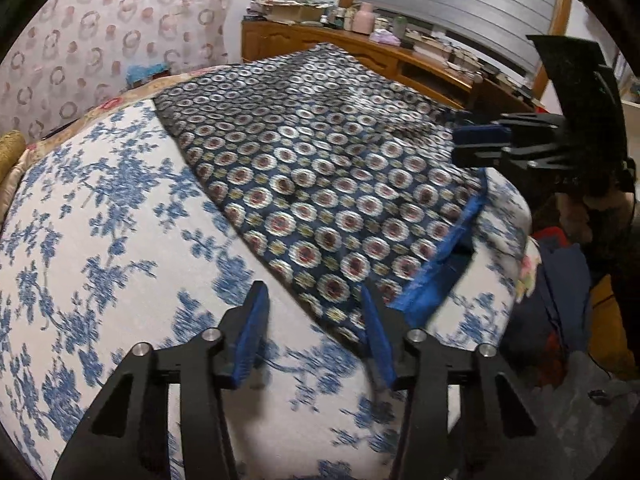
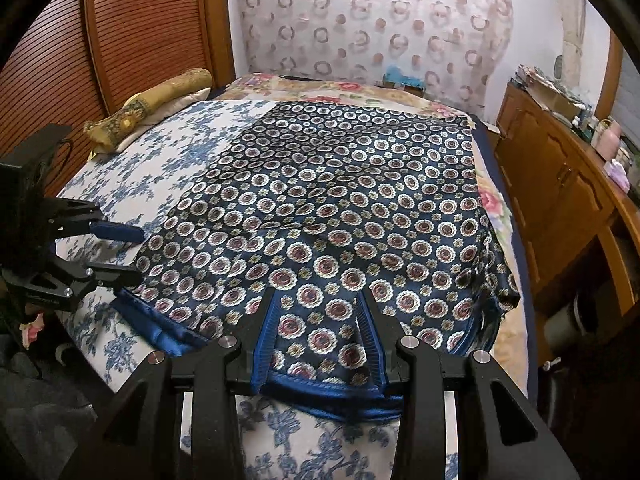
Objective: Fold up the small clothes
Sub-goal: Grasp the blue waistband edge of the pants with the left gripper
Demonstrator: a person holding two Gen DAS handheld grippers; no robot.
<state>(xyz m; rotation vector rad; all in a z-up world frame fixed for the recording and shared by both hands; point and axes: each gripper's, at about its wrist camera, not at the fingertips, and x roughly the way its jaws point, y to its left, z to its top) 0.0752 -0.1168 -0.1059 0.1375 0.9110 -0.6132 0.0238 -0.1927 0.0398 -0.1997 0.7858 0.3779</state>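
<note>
A dark blue garment with a round medallion print and a bright blue hem (image 1: 320,184) (image 2: 340,216) lies spread flat on a bed with a white and blue floral sheet (image 1: 100,240) (image 2: 168,152). My left gripper (image 1: 316,300) is open and empty just above the garment's near corner; it also shows at the left of the right wrist view (image 2: 136,252). My right gripper (image 2: 316,304) is open, its fingers straddling the garment's near hem without pinching it; it also shows at the right of the left wrist view (image 1: 460,146).
A yellow bolster pillow (image 2: 152,104) lies at the bed's far left by a wooden slatted door (image 2: 120,40). A wooden cabinet with clutter on top (image 2: 560,168) (image 1: 360,44) stands along the bed's side. A patterned curtain (image 2: 360,20) hangs behind. Dark clothes (image 1: 560,300) lie beside the bed.
</note>
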